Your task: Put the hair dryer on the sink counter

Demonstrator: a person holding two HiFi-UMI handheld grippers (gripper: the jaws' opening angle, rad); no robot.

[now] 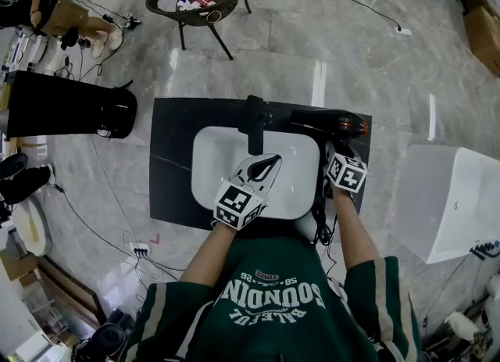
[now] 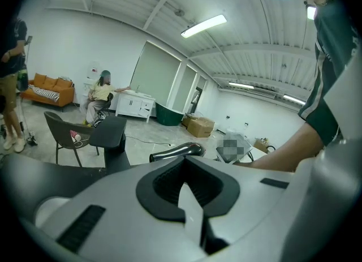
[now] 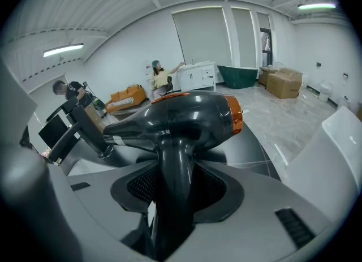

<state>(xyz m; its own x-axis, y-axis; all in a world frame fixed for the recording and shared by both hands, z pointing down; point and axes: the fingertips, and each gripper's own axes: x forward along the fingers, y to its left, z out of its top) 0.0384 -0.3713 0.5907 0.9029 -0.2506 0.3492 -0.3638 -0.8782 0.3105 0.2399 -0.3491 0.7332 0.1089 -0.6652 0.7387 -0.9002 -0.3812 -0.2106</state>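
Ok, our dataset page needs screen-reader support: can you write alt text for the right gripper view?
A dark grey hair dryer with an orange ring at one end is gripped by its handle between the right gripper's jaws, over a dark sink counter. Behind is a bright white room with people far off.

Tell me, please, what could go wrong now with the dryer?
1. The right gripper grips the dryer only by the handle, with the heavy body beyond the jaws. It may tip on release.
2. It is over the narrow strip of counter between the basin and the right edge, so it might slide either way.
3. The cord hangs off the front; a snag could drag the dryer.
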